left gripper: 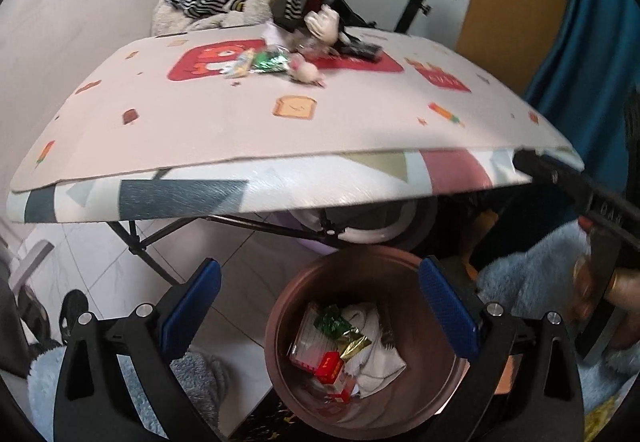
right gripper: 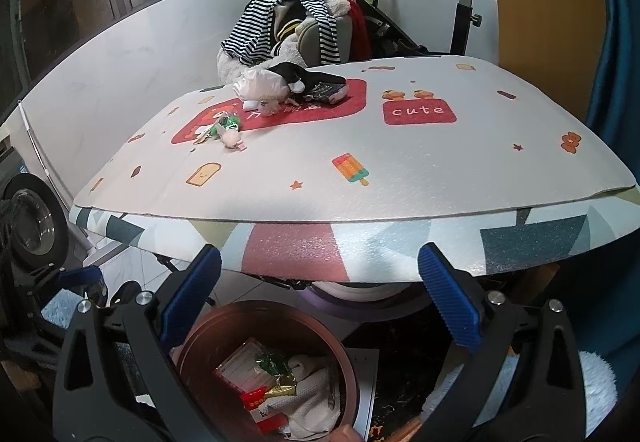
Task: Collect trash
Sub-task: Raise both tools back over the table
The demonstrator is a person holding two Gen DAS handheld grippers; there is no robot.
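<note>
Below my fingers stands the bin [left gripper: 360,346], a round brown tub, upright on the floor just in front of the table's near edge [left gripper: 280,197]. Inside it lies a heap of trash: a pale pink-striped flat pack [left gripper: 310,338] against the left wall, a green and gold foil wrapper [left gripper: 340,330] on top, a small red box [left gripper: 329,365] beneath that, and crumpled white tissue [left gripper: 376,358] to the right. More trash lies on the table well beyond the bin, near the far edge: a green foil wrapper [left gripper: 269,62], a crumpled pinkish wad [left gripper: 306,73] just right of it, and a bunched white plastic bag [right gripper: 260,83] behind them.
</note>
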